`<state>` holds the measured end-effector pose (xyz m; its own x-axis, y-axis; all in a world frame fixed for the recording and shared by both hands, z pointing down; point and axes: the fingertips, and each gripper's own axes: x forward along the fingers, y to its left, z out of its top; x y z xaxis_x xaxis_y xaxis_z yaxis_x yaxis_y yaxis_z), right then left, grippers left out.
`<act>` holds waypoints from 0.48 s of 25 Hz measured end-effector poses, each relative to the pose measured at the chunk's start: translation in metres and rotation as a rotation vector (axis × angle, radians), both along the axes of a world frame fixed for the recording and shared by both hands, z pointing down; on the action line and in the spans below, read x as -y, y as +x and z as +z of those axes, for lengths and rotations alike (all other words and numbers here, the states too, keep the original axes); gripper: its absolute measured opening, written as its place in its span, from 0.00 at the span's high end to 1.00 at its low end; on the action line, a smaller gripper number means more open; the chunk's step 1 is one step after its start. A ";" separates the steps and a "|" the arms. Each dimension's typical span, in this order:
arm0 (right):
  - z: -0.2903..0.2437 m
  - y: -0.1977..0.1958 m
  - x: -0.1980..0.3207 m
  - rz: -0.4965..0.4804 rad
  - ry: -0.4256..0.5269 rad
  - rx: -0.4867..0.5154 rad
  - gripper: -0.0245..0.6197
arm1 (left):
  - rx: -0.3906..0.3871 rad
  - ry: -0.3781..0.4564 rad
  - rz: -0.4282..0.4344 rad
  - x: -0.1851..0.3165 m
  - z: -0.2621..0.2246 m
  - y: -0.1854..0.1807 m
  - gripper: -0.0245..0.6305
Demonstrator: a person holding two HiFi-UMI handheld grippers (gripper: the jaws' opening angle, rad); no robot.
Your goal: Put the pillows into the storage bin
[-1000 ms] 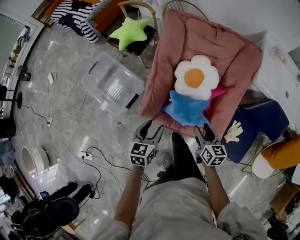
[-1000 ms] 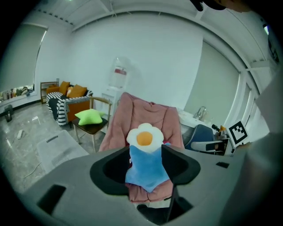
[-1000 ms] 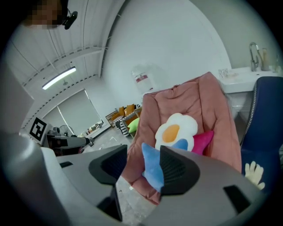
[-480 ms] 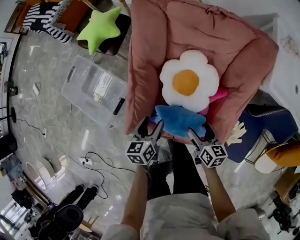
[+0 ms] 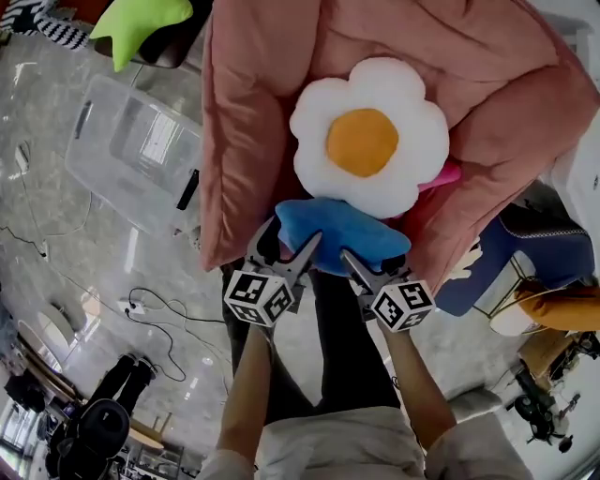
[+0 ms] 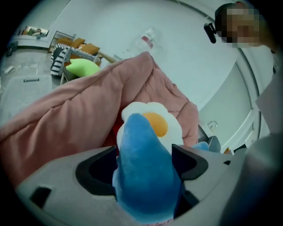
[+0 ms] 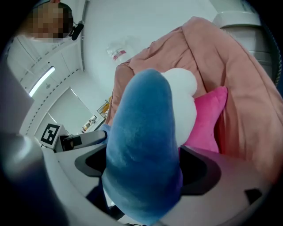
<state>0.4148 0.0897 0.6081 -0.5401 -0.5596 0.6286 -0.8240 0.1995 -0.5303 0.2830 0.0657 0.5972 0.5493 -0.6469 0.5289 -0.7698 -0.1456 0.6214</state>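
Blue star-shaped plush pillow [image 5: 333,230] lies on pink padded armchair [image 5: 262,103]. Left gripper [image 5: 286,239] and right gripper [image 5: 373,262] jaws opening, one star arm between each pair (no squeeze yet). Clear plastic storage bin [image 5: 131,155] looks empty. White flower pillow [image 5: 366,141] and green star pillow [image 5: 141,19] also unbinned.

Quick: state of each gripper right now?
Left gripper: opening, blue pillow between its jaws, not gripped.
Right gripper: opening, same pillow between its jaws, not gripped.

No legible text, label, brand, number or sign in any view.
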 end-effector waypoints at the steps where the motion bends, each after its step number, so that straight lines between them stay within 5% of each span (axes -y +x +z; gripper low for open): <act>1: 0.001 -0.001 0.001 0.002 0.005 0.003 0.19 | -0.002 0.007 0.015 0.001 0.004 0.003 0.41; 6: -0.014 -0.007 -0.008 0.058 0.023 -0.011 0.38 | -0.048 0.030 0.051 0.000 0.002 0.004 0.42; 12: -0.078 -0.030 -0.018 0.098 0.110 -0.139 0.42 | -0.147 0.052 0.105 -0.003 -0.044 -0.014 0.46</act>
